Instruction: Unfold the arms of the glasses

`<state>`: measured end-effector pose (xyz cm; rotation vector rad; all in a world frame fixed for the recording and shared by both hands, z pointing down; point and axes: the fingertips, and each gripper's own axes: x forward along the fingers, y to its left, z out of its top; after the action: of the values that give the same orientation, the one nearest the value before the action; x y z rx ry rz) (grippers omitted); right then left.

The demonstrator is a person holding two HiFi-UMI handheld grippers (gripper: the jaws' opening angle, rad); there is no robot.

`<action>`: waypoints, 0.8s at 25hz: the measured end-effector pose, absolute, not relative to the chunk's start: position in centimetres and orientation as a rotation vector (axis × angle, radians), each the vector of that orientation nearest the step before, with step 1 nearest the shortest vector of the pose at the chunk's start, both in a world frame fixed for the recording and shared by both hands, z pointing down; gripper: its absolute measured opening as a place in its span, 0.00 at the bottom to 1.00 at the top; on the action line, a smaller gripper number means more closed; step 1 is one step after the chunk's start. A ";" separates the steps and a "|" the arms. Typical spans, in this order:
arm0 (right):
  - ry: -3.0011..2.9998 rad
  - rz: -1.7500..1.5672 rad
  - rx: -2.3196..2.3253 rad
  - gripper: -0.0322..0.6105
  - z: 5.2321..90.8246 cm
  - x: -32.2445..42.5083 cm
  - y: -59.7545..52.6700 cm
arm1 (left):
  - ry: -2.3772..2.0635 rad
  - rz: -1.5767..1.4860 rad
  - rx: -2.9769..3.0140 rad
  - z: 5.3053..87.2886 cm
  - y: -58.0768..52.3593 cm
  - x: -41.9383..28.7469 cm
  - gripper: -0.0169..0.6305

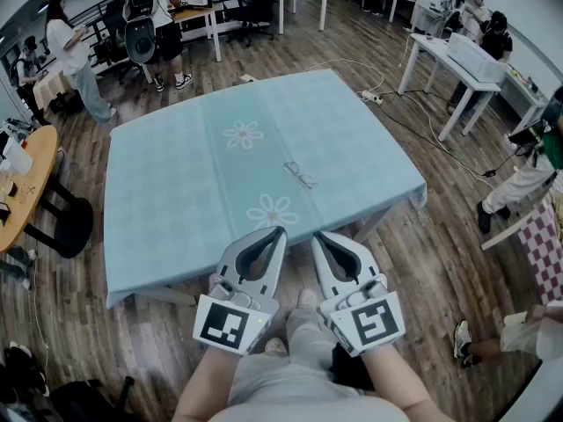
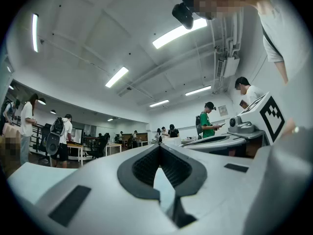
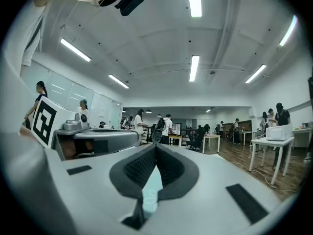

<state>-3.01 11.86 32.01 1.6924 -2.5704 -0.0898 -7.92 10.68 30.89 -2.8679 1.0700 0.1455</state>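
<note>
A pair of folded glasses (image 1: 301,175) lies on the light blue tablecloth (image 1: 176,183), right of the table's middle. My left gripper (image 1: 279,230) and my right gripper (image 1: 318,235) are held side by side over the table's near edge, well short of the glasses. Both have their tips together with nothing between them. In the left gripper view the left gripper (image 2: 159,146) is shut and points level across the room. The right gripper (image 3: 156,146) looks the same in its own view. Neither gripper view shows the glasses.
The table stands on a wooden floor. A round wooden table (image 1: 26,183) is at the left, white desks (image 1: 457,64) at the far right. Several people stand around the room's edges. A cable (image 1: 422,126) runs along the floor beyond the table's right corner.
</note>
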 end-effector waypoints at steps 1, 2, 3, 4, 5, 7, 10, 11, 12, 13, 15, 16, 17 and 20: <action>-2.566 -0.088 1.696 0.06 31.9 -3.1 12.3 | 1.077 0.158 -2.869 30.8 11.2 -8.2 0.04; -2.566 -0.086 1.696 0.06 31.8 -3.3 12.8 | 1.084 0.167 -2.870 30.8 11.7 -8.5 0.04; -2.570 -0.084 1.694 0.06 31.8 -3.5 13.3 | 1.091 0.173 -2.871 30.8 12.2 -8.7 0.04; -2.575 -0.084 1.690 0.06 31.9 -3.6 13.8 | 1.096 0.175 -2.871 30.8 12.7 -9.0 0.04; -2.577 -0.087 1.686 0.06 31.9 -3.8 14.2 | 1.099 0.177 -2.871 30.8 13.1 -9.3 0.04; -2.576 -0.093 1.680 0.06 31.9 -4.1 14.9 | 1.097 0.183 -2.865 30.7 13.8 -9.7 0.04; -2.585 -0.093 1.673 0.06 31.8 -4.4 15.6 | 1.092 0.195 -2.853 30.6 14.3 -10.2 0.04; -2.595 -0.083 1.674 0.06 31.7 -4.4 15.7 | 1.093 0.201 -2.854 30.5 14.5 -10.3 0.04; -2.605 -0.073 1.679 0.06 31.6 -4.4 15.9 | 1.096 0.204 -2.857 30.5 14.6 -10.3 0.04; -2.612 -0.066 1.687 0.06 31.5 -4.3 16.0 | 1.098 0.205 -2.861 30.5 14.8 -10.3 0.04; -2.626 -0.056 1.698 0.06 31.4 -4.1 16.2 | 1.098 0.213 -2.865 30.5 15.1 -10.3 0.04; -2.635 -0.052 1.698 0.06 31.3 -4.1 16.3 | 1.096 0.215 -2.861 30.5 15.2 -10.3 0.04; -2.644 -0.049 1.694 0.06 31.2 -4.2 16.3 | 1.094 0.215 -2.856 30.6 15.2 -10.4 0.04; -2.631 -0.063 1.677 0.06 31.5 -4.6 16.3 | 1.095 0.219 -2.863 30.9 15.0 -10.7 0.04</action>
<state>-4.57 16.31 31.49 1.6771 -2.6313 -0.0629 -10.73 15.01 30.91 -2.8625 1.0951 0.2193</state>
